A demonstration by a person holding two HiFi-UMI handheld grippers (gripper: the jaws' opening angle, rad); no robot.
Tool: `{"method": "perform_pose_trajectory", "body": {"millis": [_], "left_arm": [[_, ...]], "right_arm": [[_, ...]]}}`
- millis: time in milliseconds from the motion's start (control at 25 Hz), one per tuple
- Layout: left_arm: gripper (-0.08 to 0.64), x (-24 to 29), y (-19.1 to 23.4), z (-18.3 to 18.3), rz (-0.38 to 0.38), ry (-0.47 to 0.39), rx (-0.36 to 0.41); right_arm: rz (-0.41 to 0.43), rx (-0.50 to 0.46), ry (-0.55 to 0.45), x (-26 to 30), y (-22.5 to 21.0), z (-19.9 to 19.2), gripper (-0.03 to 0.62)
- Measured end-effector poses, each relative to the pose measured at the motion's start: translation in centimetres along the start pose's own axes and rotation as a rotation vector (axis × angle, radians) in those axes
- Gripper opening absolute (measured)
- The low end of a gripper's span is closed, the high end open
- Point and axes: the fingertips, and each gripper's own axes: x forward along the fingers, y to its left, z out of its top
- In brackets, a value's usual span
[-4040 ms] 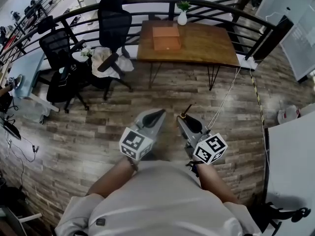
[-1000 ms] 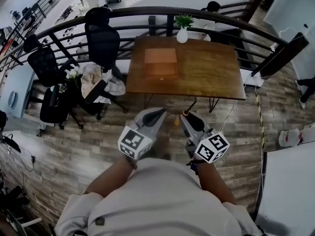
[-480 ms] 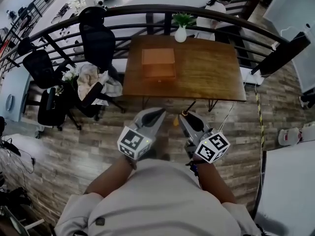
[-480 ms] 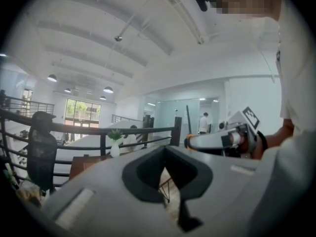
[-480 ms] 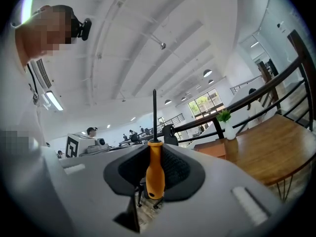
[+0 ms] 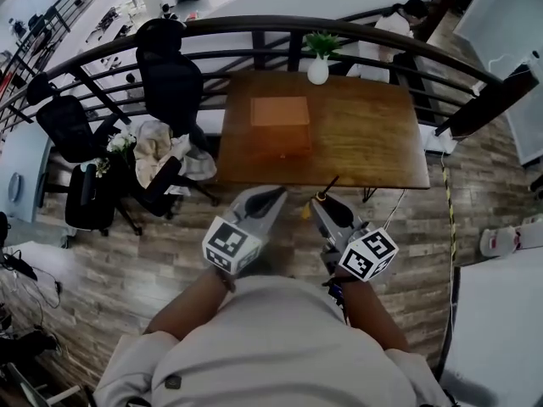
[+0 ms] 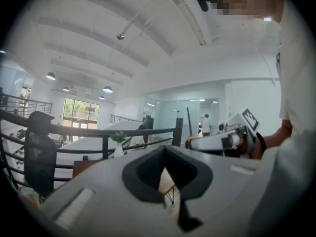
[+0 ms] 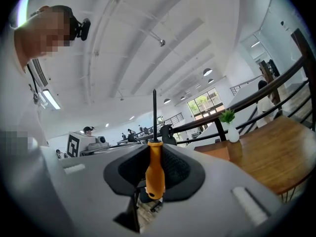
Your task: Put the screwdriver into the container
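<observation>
Orange plastic makes up the rounded handle of the slim, black-shafted screwdriver (image 8: 155, 169). It stands clamped between the jaws of the right gripper (image 6: 329, 206), handle butt toward the person and thin dark shaft pointing forward. The left gripper (image 6: 270, 198) hovers just beside it with its jaws together on nothing. Both are held close to the person's body above the plank floor, well apart from the flat orange-brown box container (image 6: 280, 119) that sits on the brown wooden tabletop (image 6: 365, 142) ahead. From here I cannot tell whether that box is open on top. The tool looks light and fully stiff, so weight should be no trouble. The likelier risk is the smooth, round handle pivoting or sliding between the pads, which would let the long shaft swing. The pads sit on the handle, and that seems the right hold, since the shaft is too thin to hold steadily. Once let go, such a round tool would probably roll, so laying it down low inside the box looks wiser than dropping it.
</observation>
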Motion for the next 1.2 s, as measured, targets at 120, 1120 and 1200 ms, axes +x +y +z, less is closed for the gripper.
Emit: {"method": "perform_pose_trajectory", "body": {"millis": [120,1120,1200], "left_arm": [[0.003,-0.1,3.0,0.9,-0.001,0.000,-0.002],[0.003,-1.9,16.8,2.6,-0.016,-0.025,-0.041],[0.003,-1.5,17.0,2.7,-0.007,-0.023,-0.043]], "right_arm": [[0.003,0.001,-0.013,3.1,-0.3,1.1,0.080],[0.019,-0.043,-0.001,17.4,0.8,3.2,0.080],[0.031,-0.048,-0.004,17.7,0.3,3.6,0.081]]}}
